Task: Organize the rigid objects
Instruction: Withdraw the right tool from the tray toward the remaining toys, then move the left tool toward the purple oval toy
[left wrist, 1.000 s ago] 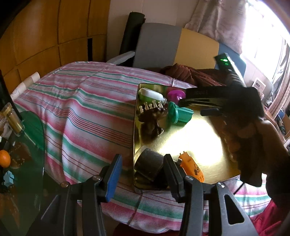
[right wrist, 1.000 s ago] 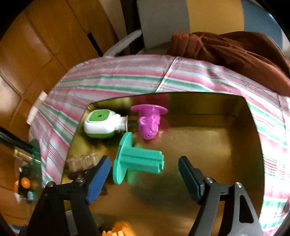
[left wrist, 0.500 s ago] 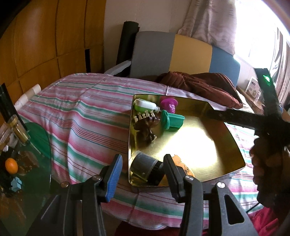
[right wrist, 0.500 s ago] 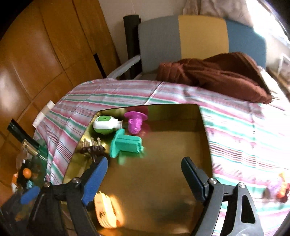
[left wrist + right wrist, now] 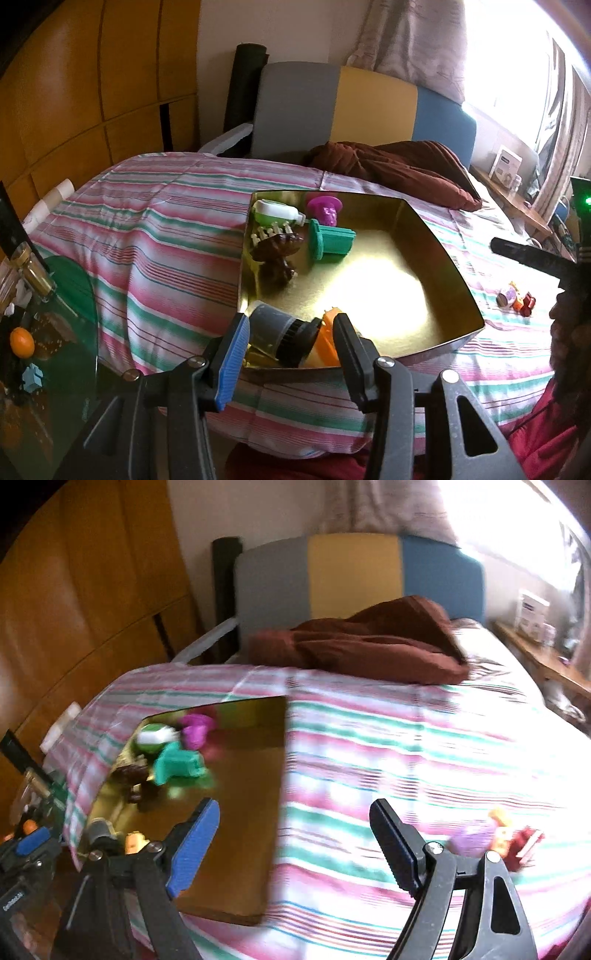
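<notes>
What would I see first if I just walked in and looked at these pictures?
Probably the shiny gold tray on the striped bedspread, with bright sunlight glaring off its floor. Next, the colourful toys in its far left corner: a teal piece lying on its side beside a purple one. Then a few little toys out on the bedspread, right of the tray.

Both wrist views downward (shared gold tray (image 5: 436,236))
</notes>
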`<state>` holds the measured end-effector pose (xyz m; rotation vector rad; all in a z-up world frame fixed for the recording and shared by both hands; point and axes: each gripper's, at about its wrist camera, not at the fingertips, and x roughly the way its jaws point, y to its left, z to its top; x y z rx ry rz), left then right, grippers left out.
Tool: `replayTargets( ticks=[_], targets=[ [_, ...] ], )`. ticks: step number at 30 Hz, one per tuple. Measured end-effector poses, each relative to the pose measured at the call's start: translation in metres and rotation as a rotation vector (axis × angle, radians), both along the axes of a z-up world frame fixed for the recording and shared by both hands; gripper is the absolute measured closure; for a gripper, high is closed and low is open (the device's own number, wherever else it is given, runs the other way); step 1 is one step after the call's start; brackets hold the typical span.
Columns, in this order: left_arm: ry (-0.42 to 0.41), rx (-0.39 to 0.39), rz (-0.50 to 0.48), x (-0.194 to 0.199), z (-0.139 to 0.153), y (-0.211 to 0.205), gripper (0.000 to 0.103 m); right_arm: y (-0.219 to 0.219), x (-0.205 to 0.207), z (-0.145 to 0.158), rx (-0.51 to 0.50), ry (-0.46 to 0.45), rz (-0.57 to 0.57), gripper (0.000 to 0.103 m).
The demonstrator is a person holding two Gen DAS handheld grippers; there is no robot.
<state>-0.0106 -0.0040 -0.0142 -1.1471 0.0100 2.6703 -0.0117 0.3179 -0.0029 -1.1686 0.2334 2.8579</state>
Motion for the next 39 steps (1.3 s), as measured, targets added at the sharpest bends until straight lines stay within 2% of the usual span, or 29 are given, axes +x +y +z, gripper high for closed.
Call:
replayTargets(
  ticks=[7,14,16,17,19,22,39],
  targets=[
    [0.013,-0.034,-0.046,0.005,0.003,0.019,0.056,0.075,0.021,0.007,0.044,0.011,-0.157,0.018],
    [-0.02,-0.043,-0.098,0.007,0.001,0.039,0.056,0.164,0.053,-0.011,0.108,0.041,-0.446,0.017],
    [-0.006,-0.061,-0.111,0.009,0.003,0.045,0.056,0.188,0.065,-0.025,0.075,0.016,-0.55,0.017],
    [0.002,-0.073,-0.123,0.011,0.005,0.05,0.056,0.202,0.068,-0.028,0.016,-0.007,-0.597,0.017],
    [0.012,-0.088,-0.14,0.011,0.007,0.06,0.056,0.22,0.076,-0.027,-0.091,0.042,-0.658,0.017],
    [0.02,-0.105,-0.179,0.012,0.009,0.077,0.056,0.231,0.08,-0.029,-0.115,0.026,-0.705,0.017],
    [0.055,-0.156,-0.427,0.023,0.015,0.181,0.056,0.253,0.094,-0.05,-0.319,-0.011,-0.771,0.014]
  ],
)
